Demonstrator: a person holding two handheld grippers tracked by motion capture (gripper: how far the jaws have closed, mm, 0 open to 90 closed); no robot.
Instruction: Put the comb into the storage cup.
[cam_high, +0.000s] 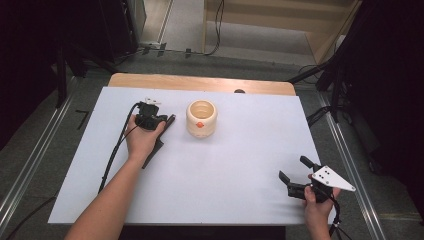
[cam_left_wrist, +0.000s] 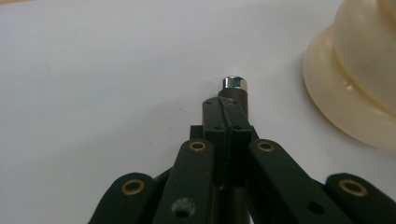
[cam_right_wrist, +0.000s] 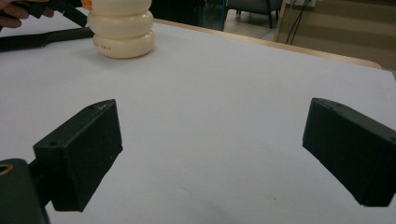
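My left gripper (cam_left_wrist: 225, 122) clamped a dark rod (cam_left_wrist: 235, 91) with silver tip | beside cream jar (cam_high: 201, 118) on tabletop (cam_high: 240, 165) | my right gripper (cam_right_wrist: 212, 154) spread wide, holding nothing

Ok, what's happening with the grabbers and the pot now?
Left gripper shut on dark metal-tipped tool, beside cream pot. Right gripper open, holding nothing. Nothing between.

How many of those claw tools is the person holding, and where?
2: the left claw beside the cream pot, shut on a pen-like rod; the right claw open at the table's near right corner.
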